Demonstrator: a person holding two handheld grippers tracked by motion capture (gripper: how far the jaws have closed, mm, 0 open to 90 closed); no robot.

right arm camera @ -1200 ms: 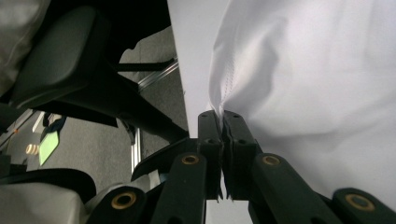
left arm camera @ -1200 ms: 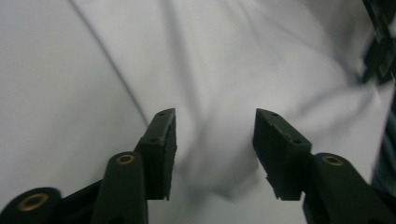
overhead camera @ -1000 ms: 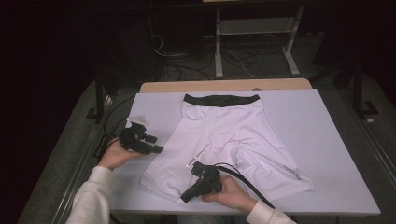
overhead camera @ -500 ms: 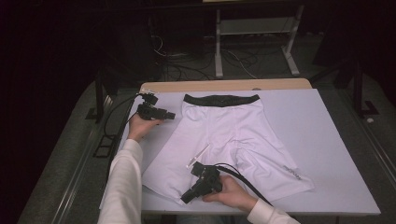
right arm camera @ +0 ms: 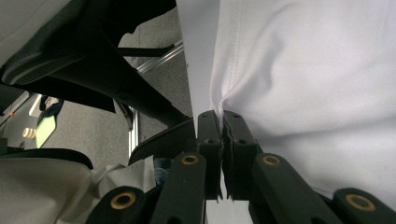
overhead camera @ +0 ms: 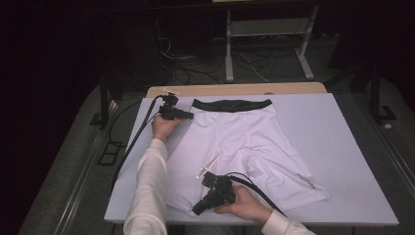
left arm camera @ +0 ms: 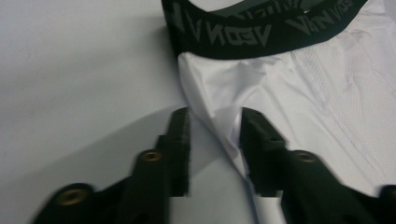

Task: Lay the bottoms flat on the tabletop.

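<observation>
We are working on the pair of white stretch-fabric shorts with a black elastic waistband (overhead camera: 244,142), which lies flat on the white table board (overhead camera: 342,147), waistband at the far side and the two legs pointing toward us. We take the waistband (left arm camera: 261,32) as our landmark. Our left gripper (left arm camera: 212,135) stands just below the left end of the waistband, at the side seam of the shorts; its jaws have just been closing and a raised fold of the white cloth now stands between them, but the pads do not yet press on it from both sides, so we count them as still apart. Our right gripper (right arm camera: 220,140) is far from the waistband, at the hem of the near left leg, and its jaws are together, clamped on the edge of the cloth. To do this step well, we think we should finish closing the left jaws on the fold a little below the waistband, taking both layers of cloth and not only the upper one. We keep the right hand (overhead camera: 244,205) quiet so the leg hem does not slip. When both grips are firm, we judge it best to lift the two together, evenly, because an uneven pull could wrinkle the side or drag the shorts across the board.
</observation>
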